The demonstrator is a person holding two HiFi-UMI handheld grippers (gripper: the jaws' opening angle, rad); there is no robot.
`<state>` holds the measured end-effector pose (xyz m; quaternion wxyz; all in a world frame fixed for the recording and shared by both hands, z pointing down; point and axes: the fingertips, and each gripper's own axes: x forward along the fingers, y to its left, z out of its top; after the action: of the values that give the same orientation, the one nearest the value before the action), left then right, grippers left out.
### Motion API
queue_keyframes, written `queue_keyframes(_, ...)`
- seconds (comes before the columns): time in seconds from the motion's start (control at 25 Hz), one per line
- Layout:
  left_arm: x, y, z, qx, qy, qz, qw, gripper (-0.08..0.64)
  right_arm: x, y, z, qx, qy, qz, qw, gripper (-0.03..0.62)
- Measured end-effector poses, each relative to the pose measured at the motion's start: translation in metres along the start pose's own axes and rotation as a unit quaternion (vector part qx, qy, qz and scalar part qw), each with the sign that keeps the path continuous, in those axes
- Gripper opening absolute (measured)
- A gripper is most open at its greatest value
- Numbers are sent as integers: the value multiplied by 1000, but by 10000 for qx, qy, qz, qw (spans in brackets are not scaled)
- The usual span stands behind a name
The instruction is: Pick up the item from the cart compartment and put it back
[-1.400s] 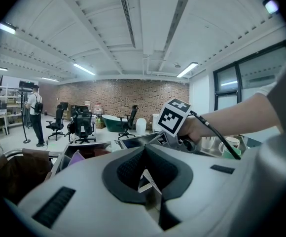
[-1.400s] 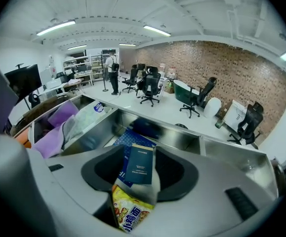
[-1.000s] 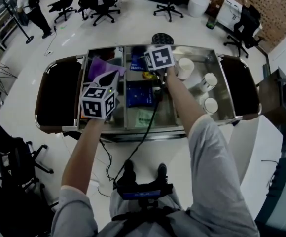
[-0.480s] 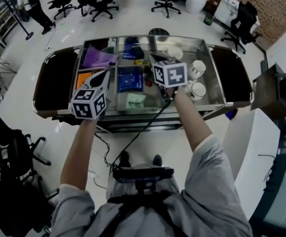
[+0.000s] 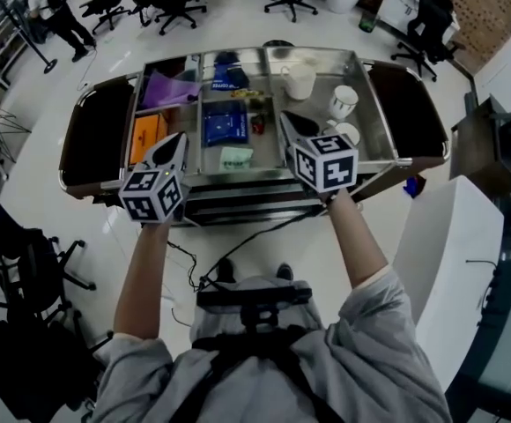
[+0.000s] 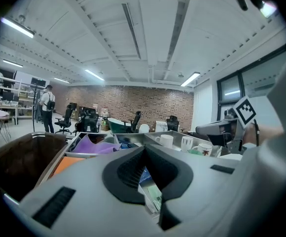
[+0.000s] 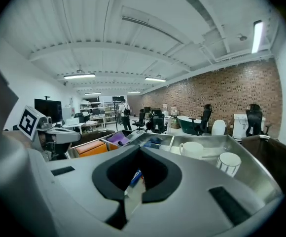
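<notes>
**Both tongs clenched and empty at the cart's near side**

The long stainless-steel cart [image 5: 375, 113] lies across my head view, divided into three compartments.

My left gripper [image 5: 179, 139] hangs over the near end of the cart's left compartment, close to the divider. In the left gripper view its tips meet with nothing between them. My right gripper [image 5: 289, 120] sits over the near part of the cart, about at the divider between the middle and right compartments. It is clenched too, with nothing pinched between its pads in the right gripper view.

Everything I can see lies inside the cart:
- **Left compartment:** a crumpled purple cloth [image 5: 169, 91] at the cart's far side, and a flat orange box [image 5: 147, 135] nearer me.
- **Middle compartment:** a flat dark-blue packet [image 5: 223, 123] and a small pale-green packet [image 5: 236, 157] toward the cart's near rim. A small red thing [image 5: 256, 126] lies just beside the blue packet.
- **Right compartment:** three white ceramic mugs [image 5: 343, 101].

I cannot tell which of these is the item the task means. Whichever it is, it rests in its compartment and not in either tong.
</notes>
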<state>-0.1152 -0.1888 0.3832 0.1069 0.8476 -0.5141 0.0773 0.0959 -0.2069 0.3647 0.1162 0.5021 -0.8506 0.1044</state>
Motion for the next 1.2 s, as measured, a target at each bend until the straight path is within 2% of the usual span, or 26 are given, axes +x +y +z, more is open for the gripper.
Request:
queue_keyframes(0.24,-37,-13,-14,14,-54,97,9999,5,-56,5,-41,-32,-16,-134,9999,11)
queue_keyframes(0.36,-51,-17,-28,29,10,174,9998,5,-76,3,-64,135,37,-227,9996,11)
queue_keyframes(0.48,-60,-16,-39,-113,-2,287,9995,5,-88,-1,-78,306,38,-294,9991,9)
queue_keyframes(0.76,-74,-13,-58,-188,62,470,9987,5,-102,3,-89,155,144,-334,9992,8)
queue_keyframes(1.2,-79,-11,-67,-241,69,508,9984,5,-109,1,-98,104,228,-326,9992,8)
